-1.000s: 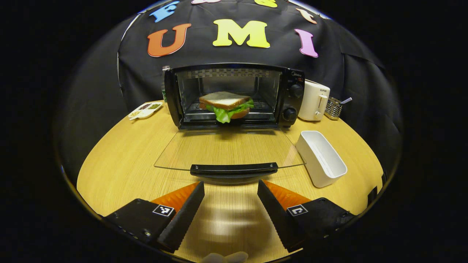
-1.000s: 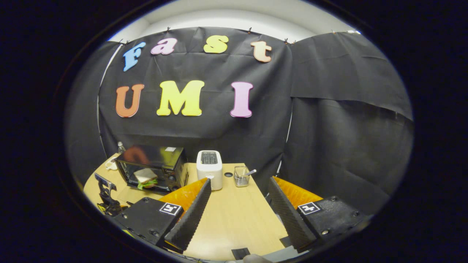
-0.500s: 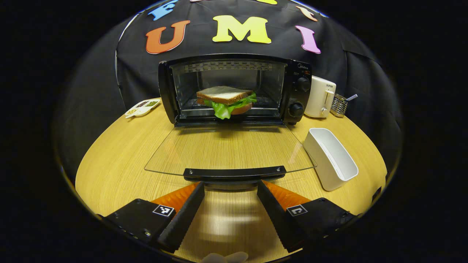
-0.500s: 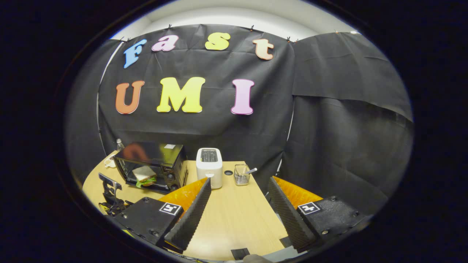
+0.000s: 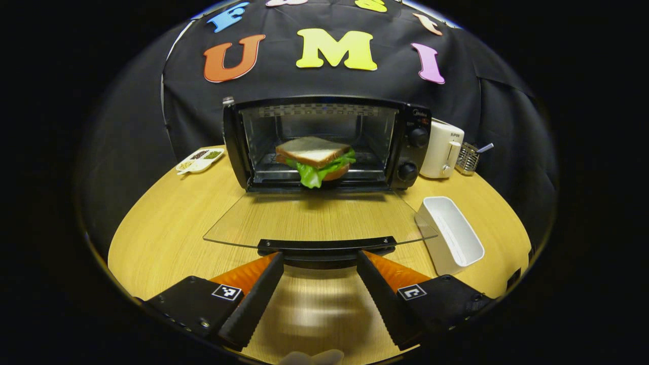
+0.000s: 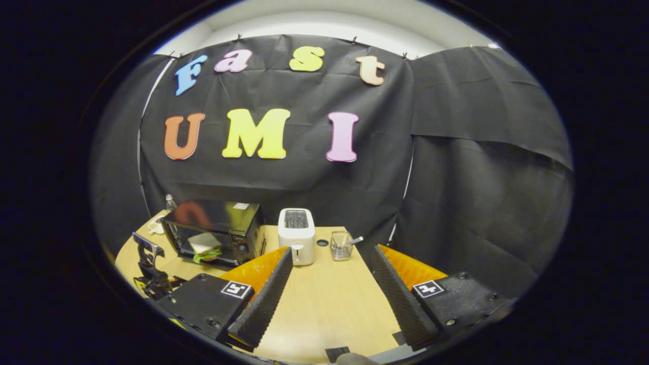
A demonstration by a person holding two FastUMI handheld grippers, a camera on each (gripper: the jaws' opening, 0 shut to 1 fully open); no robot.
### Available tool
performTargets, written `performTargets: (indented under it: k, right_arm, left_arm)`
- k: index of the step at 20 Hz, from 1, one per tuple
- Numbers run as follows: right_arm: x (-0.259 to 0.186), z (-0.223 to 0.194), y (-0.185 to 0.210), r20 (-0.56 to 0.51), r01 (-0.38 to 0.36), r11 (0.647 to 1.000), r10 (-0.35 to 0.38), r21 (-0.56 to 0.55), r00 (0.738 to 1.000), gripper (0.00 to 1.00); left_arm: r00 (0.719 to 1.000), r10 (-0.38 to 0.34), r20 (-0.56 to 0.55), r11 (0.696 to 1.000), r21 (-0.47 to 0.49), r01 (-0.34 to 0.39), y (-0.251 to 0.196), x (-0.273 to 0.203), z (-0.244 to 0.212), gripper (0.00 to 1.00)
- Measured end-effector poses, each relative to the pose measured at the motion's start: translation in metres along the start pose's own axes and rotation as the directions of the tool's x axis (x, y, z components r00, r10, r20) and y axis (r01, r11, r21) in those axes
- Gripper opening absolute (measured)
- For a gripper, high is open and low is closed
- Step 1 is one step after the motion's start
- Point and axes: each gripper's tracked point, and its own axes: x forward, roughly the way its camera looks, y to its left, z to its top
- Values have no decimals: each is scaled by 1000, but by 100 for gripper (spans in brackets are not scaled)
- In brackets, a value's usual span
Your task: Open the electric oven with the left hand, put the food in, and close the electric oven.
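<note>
The electric oven (image 5: 324, 142) stands at the far middle of the table (image 5: 167, 223), its sandwich (image 5: 314, 159) on the rack. Its glass door (image 5: 319, 218) lies flat toward the viewer, long axis left–right. The pane is probably rigid, smooth and fragile, so the black handle (image 5: 327, 247) is the grasp point. The left gripper (image 5: 319, 299) is spread wide just short of it; the right gripper (image 6: 329, 299) is wide and empty.

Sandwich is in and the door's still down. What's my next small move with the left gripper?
Probably ease the left gripper forward under the door handle and lift. The sandwich sits inside the oven, the glass door lies flat open, and the open fingers flank the handle.
</note>
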Motion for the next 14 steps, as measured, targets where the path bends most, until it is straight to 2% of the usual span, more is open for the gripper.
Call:
performTargets:
  k: [1,2,14]
  right_arm:
    - [1,1,0,1,-1,1000,1,3,1000,100]
    - [2,0,0,2,-3,1000,3,7,1000,91]
    - [11,6,-5,12,4,999,-4,45,1000,91]
  left_arm:
    - [1000,0,14,1000,2,0,1,-2,7,96]
    - [1000,0,28,1000,3,0,0,-4,15,96]
    - [988,-3,154,1000,-3,4,-1,-4,100,97]
